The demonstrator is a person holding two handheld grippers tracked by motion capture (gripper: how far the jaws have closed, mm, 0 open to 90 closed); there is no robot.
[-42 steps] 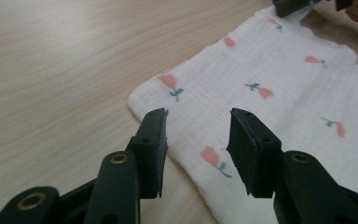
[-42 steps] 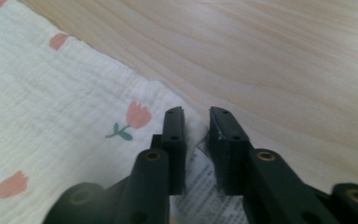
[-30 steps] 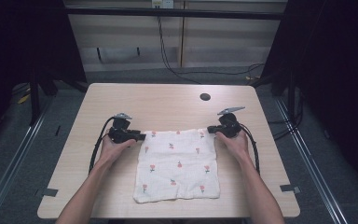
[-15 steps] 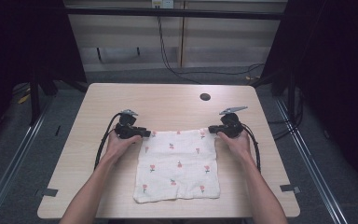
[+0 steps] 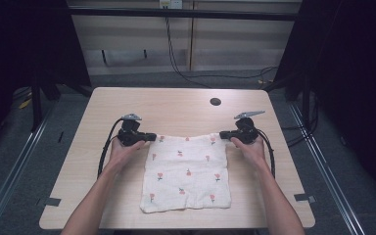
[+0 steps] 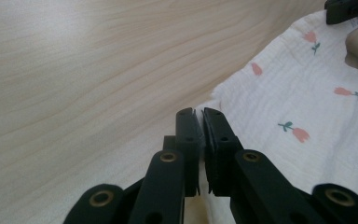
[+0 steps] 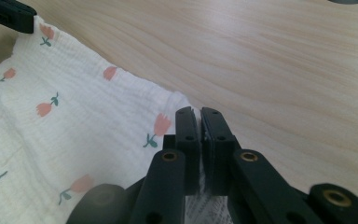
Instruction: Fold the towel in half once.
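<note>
L gripper (image 5: 152, 137) just closed on cloth (image 5: 186, 171) far-left corner, R gripper (image 5: 222, 133) pinching far-right

No words or numbers can be read; tiny print on the cloth's (image 7: 74, 121) tag is too blurred.

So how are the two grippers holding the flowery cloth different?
The left hand-held gripper pinches the cloth's far left corner and its jaws have just been closing on it; the right hand-held gripper pinches the far right corner. The left one's grey top plate lies nearly flat, while the right one's tilts upward. Both are shut on the cloth, low over the wooden table.
</note>
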